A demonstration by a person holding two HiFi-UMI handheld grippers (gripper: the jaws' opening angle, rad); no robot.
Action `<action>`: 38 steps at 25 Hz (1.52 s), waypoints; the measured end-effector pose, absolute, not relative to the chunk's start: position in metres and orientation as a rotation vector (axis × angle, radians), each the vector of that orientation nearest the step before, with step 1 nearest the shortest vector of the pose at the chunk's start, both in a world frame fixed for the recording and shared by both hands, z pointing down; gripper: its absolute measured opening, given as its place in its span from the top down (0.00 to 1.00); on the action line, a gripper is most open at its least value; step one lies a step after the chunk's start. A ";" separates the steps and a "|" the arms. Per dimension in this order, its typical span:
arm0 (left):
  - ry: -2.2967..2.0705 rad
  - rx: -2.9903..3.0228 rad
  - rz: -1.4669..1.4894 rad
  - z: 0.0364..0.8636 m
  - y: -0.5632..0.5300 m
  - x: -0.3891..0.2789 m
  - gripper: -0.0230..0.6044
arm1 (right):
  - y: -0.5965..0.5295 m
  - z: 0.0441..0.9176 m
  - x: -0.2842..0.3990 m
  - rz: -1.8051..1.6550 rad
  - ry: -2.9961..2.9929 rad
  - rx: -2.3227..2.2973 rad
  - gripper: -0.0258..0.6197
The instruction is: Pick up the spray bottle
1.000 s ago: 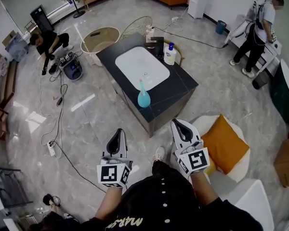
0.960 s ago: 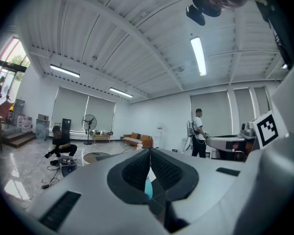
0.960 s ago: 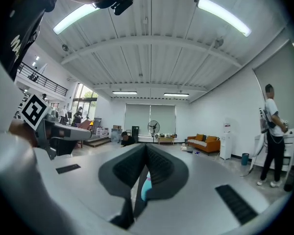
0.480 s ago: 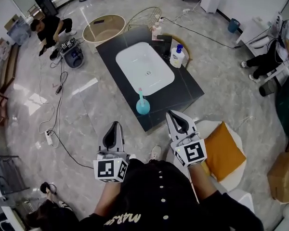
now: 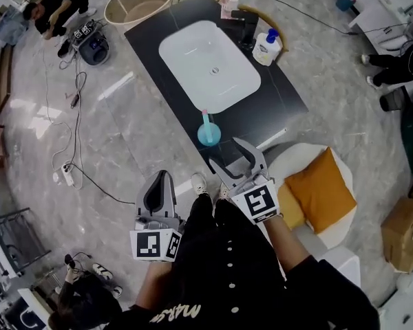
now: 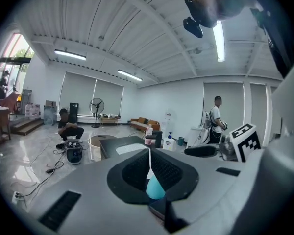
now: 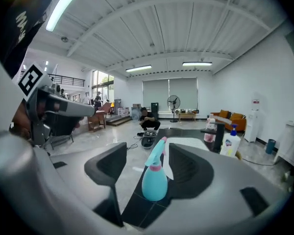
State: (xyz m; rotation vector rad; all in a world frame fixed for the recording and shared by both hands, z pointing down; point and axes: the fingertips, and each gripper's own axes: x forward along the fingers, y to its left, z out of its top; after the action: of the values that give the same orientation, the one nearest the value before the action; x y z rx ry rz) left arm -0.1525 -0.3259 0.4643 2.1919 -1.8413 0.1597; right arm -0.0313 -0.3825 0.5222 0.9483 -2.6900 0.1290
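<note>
The spray bottle (image 5: 207, 132), teal with a pink collar and a slim nozzle, stands upright at the near edge of the black counter (image 5: 279, 105). My right gripper (image 5: 228, 155) is just short of it at the counter's near corner. Its jaws are opening, and the bottle (image 7: 154, 182) shows ahead in the gap between them, untouched. My left gripper (image 5: 160, 179) hangs shut over the floor, left of the counter and farther back. In the left gripper view the bottle (image 6: 155, 189) shows beyond the left gripper (image 6: 151, 153).
A white sink basin (image 5: 210, 64) fills the counter's middle, with a black faucet (image 5: 244, 20), a pump bottle (image 5: 266, 47) and a pink bottle (image 5: 228, 4) at its far end. A white chair with an orange cushion (image 5: 320, 188) stands right of me. Cables and a crouching person (image 5: 51, 9) are far left.
Both grippers have moved forward toward the counter, the right one more. The right jaws, shut before, now stand apart. The bottle is much closer to the right gripper.
</note>
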 end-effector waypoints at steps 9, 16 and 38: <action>-1.718 2.096 0.246 0.559 -0.336 -0.174 0.94 | -0.448 0.609 -0.081 0.151 -2.611 1.137 0.54; -1.665 2.044 0.288 0.598 -0.341 -0.179 0.94 | -0.468 0.610 -0.077 0.115 -2.657 1.264 0.75; -1.730 2.348 0.055 0.438 -0.405 -0.154 0.94 | -0.444 0.418 0.010 -0.082 -2.697 1.341 0.75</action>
State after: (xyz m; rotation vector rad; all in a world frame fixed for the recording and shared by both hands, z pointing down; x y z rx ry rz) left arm -0.1540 -0.4049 0.4376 2.3475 -1.7298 0.0555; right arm 0.0097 -0.4444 0.4182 1.3408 -2.6974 -0.0823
